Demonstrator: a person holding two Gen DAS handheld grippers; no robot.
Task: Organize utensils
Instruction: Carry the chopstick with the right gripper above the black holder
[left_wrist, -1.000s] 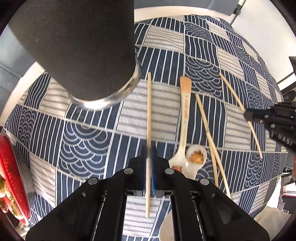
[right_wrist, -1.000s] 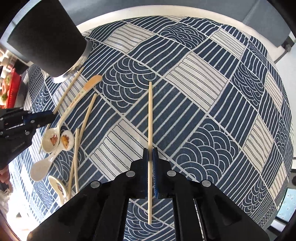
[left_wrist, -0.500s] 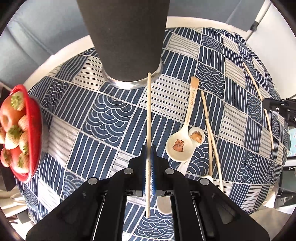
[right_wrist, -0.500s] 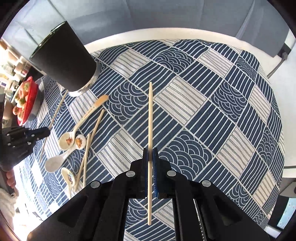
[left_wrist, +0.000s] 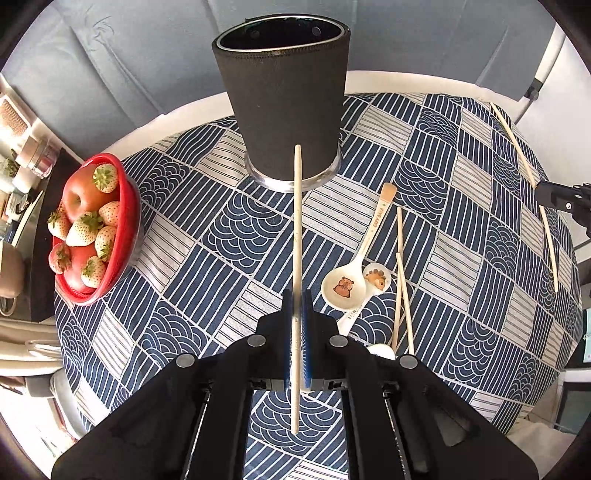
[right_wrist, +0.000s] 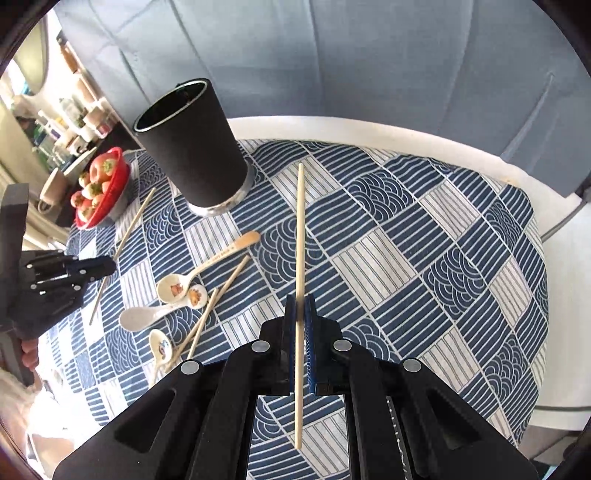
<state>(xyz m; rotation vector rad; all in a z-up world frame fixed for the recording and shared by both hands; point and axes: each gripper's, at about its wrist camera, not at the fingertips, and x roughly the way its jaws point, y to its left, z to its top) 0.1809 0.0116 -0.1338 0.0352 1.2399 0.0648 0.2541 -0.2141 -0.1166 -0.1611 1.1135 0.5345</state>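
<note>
Both tools, left tool & right tool, each pinch a chopstick.

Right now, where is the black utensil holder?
The black utensil holder stands upright at the cloth's far edge, between the red fruit bowl and the spoons.

Both grippers risen since 1 s ago; tablecloth sits farther below in both views. Left gripper lifted its chopstick clear; black holder now shows its open rim, red fruit bowl in full. Right gripper likewise raised its chopstick.
</note>
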